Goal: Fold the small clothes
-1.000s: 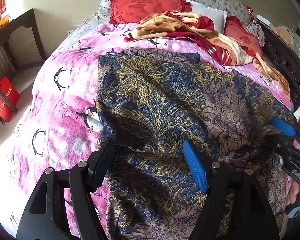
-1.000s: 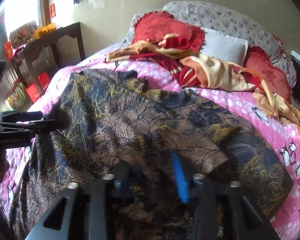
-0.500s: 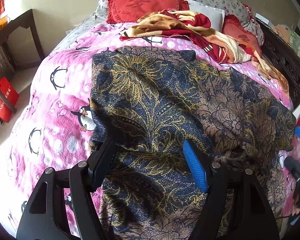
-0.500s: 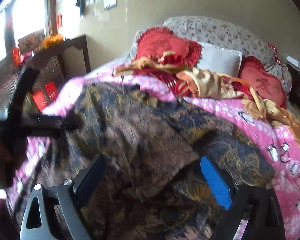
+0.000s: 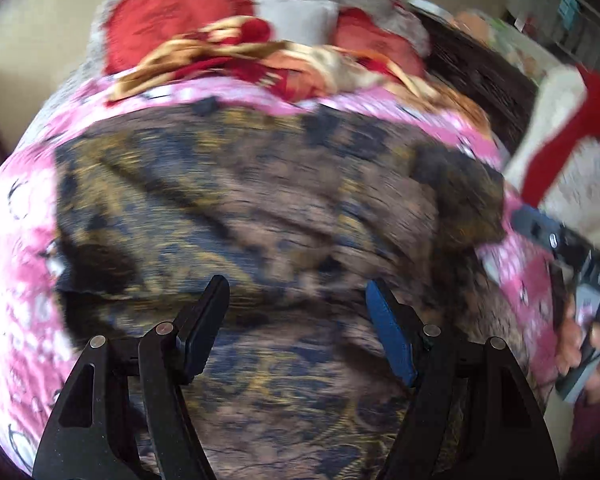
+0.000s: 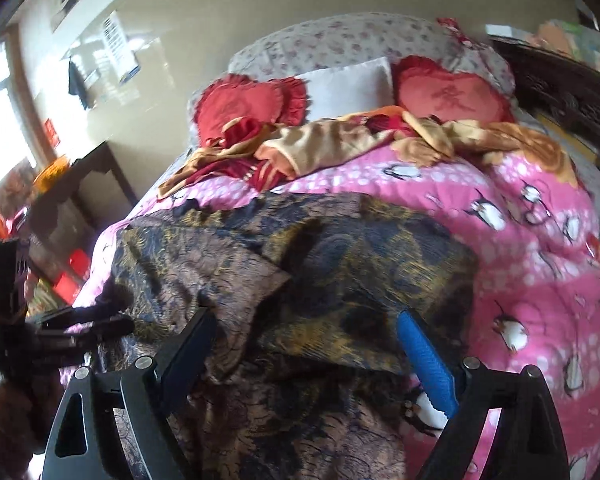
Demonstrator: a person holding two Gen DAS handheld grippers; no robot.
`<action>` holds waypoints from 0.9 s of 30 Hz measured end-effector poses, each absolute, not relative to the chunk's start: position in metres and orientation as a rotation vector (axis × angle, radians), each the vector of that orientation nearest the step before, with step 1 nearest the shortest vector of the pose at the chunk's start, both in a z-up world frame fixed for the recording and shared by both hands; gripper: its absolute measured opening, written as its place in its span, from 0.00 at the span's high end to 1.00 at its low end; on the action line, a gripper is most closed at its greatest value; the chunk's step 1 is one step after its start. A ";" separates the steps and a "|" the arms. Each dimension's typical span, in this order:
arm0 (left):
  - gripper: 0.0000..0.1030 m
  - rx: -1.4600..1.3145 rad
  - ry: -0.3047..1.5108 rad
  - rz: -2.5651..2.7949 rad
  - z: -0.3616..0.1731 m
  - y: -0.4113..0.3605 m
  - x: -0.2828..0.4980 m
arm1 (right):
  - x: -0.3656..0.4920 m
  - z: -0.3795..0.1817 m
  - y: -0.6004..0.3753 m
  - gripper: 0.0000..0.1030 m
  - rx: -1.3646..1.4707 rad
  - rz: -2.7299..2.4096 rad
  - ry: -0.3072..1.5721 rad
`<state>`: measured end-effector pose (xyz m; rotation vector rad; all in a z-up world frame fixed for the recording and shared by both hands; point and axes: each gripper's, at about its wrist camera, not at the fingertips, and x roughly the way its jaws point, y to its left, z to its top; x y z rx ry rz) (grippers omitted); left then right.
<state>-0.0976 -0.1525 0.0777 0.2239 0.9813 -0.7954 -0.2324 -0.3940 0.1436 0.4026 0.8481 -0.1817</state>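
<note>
One dark paisley garment [image 6: 300,280], navy and brown with gold figuring, lies spread over the near half of the bed, on top of the pink penguin quilt [image 6: 540,280]. In the right wrist view one flap of it is turned over on itself, its brown point lying across the middle of the cloth, and the near end falls toward the camera between the fingers. The left wrist view is badly smeared by motion, so the folds there cannot be read; the garment [image 5: 260,208] seems to fill most of that frame.

The left hand-held gripper [image 5: 296,332] stands with its two fingers spread wide over the cloth and nothing pinched between them. The right hand-held gripper [image 6: 304,356] is likewise wide open just above the garment's near part, one black finger and one blue-padded finger [image 6: 428,360] apart. Each camera also catches the other tool at its frame edge: the left one [image 6: 80,328] at the garment's left edge, the right one [image 5: 556,240] beside its right edge.

Beyond the garment lies one crumpled red-and-gold blanket [image 6: 340,144] across the quilt. Behind it are two red heart cushions [image 6: 252,104] [image 6: 452,96] with one white pillow [image 6: 348,84] between them, and one long floral pillow [image 6: 360,36] at the head. A dark side table [image 6: 84,184] stands left of the bed.
</note>
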 end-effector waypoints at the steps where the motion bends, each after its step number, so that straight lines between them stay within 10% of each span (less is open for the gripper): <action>1: 0.31 0.282 0.969 -0.814 0.075 -0.165 -0.107 | -0.237 0.142 -0.398 0.11 0.425 -0.189 0.847; 12: 0.32 0.774 0.714 -0.818 0.037 -0.252 -0.155 | -0.289 0.132 -0.448 0.11 0.662 -0.241 0.789; 16: 0.78 0.676 0.787 -0.850 0.048 -0.252 -0.133 | -0.294 0.132 -0.452 0.11 0.662 -0.251 0.781; 27: 0.95 0.018 0.954 -0.722 0.115 -0.143 -0.025 | -0.289 0.129 -0.452 0.11 0.590 -0.275 0.824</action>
